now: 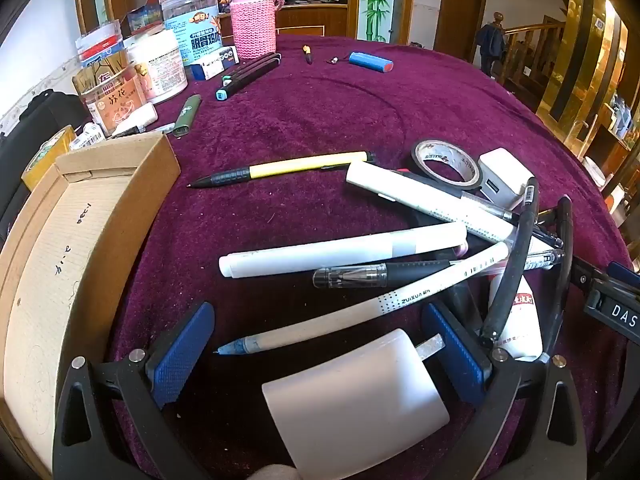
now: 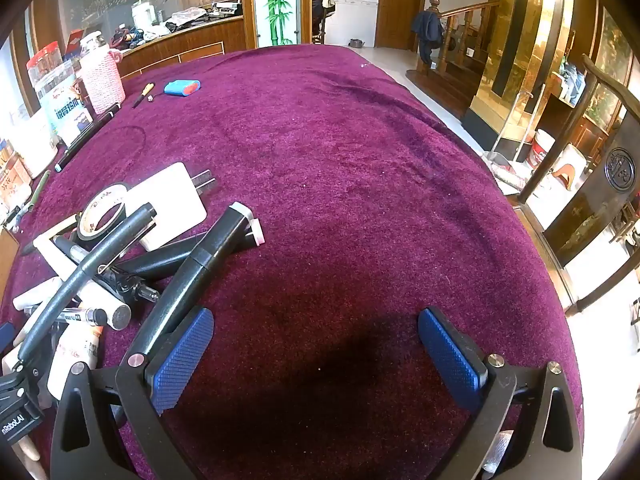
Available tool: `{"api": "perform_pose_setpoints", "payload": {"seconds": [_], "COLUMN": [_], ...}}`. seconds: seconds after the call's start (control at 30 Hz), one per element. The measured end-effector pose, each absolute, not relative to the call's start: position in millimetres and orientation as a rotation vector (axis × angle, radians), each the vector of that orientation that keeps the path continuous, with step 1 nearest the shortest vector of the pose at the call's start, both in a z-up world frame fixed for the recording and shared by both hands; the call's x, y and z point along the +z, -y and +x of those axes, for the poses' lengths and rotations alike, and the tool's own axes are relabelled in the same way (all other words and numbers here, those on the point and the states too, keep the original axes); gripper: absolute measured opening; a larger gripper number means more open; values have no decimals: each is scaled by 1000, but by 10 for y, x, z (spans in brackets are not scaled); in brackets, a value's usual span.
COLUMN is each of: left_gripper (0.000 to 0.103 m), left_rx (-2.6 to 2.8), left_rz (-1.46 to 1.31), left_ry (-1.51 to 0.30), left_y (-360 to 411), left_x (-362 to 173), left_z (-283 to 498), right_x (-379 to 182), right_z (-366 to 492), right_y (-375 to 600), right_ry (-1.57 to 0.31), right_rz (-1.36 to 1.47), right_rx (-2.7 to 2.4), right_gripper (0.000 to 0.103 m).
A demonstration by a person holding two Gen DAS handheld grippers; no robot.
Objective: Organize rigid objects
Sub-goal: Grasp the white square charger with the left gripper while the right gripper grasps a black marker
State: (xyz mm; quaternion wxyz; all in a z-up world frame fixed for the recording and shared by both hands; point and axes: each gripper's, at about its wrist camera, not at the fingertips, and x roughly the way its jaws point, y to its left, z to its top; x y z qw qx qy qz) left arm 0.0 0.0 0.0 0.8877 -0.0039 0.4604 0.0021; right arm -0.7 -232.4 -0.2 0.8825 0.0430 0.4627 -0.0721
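In the left wrist view, a heap of pens lies on the purple cloth (image 1: pixel 304 112): two thick white markers (image 1: pixel 340 252), a black gel pen (image 1: pixel 380 274), a slim white pen (image 1: pixel 360 312), black pens, a tape roll (image 1: pixel 446 162) and a white adapter (image 1: pixel 502 176). A yellow pen (image 1: pixel 288 168) lies apart, near an open cardboard box (image 1: pixel 80 240) at the left. My left gripper (image 1: pixel 320 354) is open, straddling a white plug charger (image 1: pixel 352 396) without touching it. My right gripper (image 2: pixel 316 360) is open over bare cloth, just right of the heap, beside a black marker (image 2: pixel 200 264).
Jars, a pink knitted bottle (image 1: pixel 254 20), black markers (image 1: pixel 248 76), a green lighter (image 1: pixel 188 114) and a blue battery pack (image 1: pixel 370 62) sit at the far left and back. The table edge curves along the right, with a dark wooden chair (image 2: pixel 592 184) beyond.
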Motion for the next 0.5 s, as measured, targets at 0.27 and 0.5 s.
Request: {"api": "perform_pose_setpoints", "payload": {"seconds": [0.27,0.5], "left_gripper": [103,103], "left_rx": [23,-60], "left_rz": [-10,32], "left_ry": [-964,-1014], "left_y": [9,-19], "left_x": [3,3], "left_z": [0,-24], "right_x": [-2,-5], "right_z": [-7,-6], "right_y": [2324,2324], "right_ry": [-963,-964], "right_rz": [90,90], "right_rx": [-150,-150], "right_gripper": [102,102]}}
